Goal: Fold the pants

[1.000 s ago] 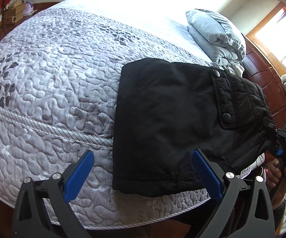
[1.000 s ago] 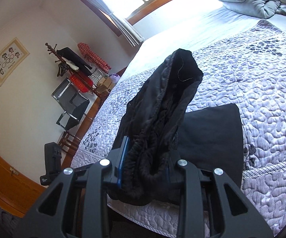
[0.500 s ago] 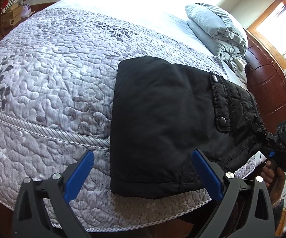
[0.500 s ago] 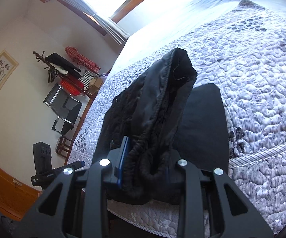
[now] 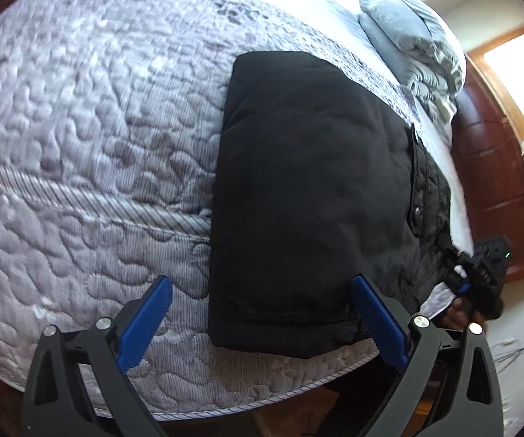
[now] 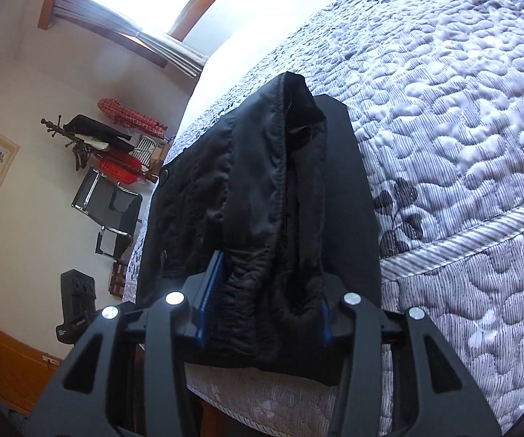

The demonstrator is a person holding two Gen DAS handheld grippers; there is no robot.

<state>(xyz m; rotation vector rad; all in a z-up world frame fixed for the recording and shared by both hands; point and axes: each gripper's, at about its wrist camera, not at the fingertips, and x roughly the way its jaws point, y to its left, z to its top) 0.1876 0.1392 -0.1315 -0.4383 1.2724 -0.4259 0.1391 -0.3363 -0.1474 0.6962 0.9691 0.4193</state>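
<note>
Black pants (image 5: 316,182) lie folded in a block on the grey quilted bed (image 5: 80,145), reaching its near edge. My left gripper (image 5: 262,282) hangs open and wide just above the pants' near hem, with its right finger over the near right corner and nothing gripped. At the right end of the pants, my right gripper (image 5: 480,273) holds the gathered waistband. In the right wrist view the waistband (image 6: 262,182) stands bunched between the blue pads (image 6: 211,284) of my right gripper (image 6: 269,280). Its jaws are opening, and the cloth still fills the gap and touches both pads.
A folded grey duvet (image 5: 415,47) sits at the far right of the bed by the dark wooden headboard (image 5: 491,167). Beyond the bed's far side stand a metal chair (image 6: 112,211) and a loaded coat rack (image 6: 98,138) under a curtained window (image 6: 145,11).
Both grippers have sunk toward the bed. The right one brought the waistband lower and its pads now stand wider apart. The left one has closed in on the near hem.
</note>
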